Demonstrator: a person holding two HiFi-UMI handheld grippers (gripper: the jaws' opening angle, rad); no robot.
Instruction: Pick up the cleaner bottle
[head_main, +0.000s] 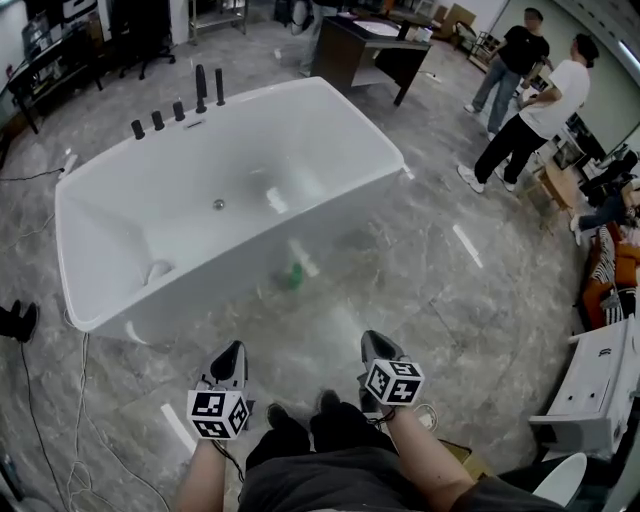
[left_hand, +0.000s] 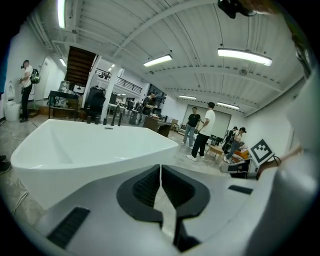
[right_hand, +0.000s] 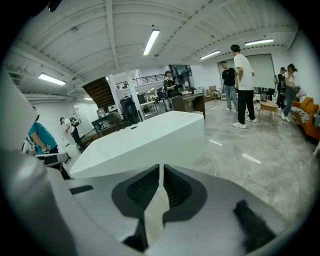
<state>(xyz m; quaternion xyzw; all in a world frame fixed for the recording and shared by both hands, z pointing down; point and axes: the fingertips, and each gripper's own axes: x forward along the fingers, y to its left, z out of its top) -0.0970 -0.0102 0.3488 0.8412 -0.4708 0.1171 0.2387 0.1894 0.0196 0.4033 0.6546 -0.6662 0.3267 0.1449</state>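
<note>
The cleaner bottle (head_main: 293, 270) shows as a blurred green and white shape on the grey floor, right against the near side of the white bathtub (head_main: 120, 215). Both grippers hang low in the head view, well short of the bottle, with bare floor between. My left gripper (head_main: 233, 351) is shut and empty, its jaws meeting in the left gripper view (left_hand: 160, 168). My right gripper (head_main: 374, 341) is also shut with nothing in it (right_hand: 161, 168). Neither gripper view shows the bottle; both look across the bathtub (left_hand: 90, 145) (right_hand: 145, 142).
Black taps (head_main: 178, 108) line the tub's far rim. Two people (head_main: 530, 105) stand at the back right beside a dark cabinet (head_main: 365, 50). White furniture (head_main: 600, 385) stands at the right edge. Cables (head_main: 75, 420) and a shoe (head_main: 20, 320) lie at the left.
</note>
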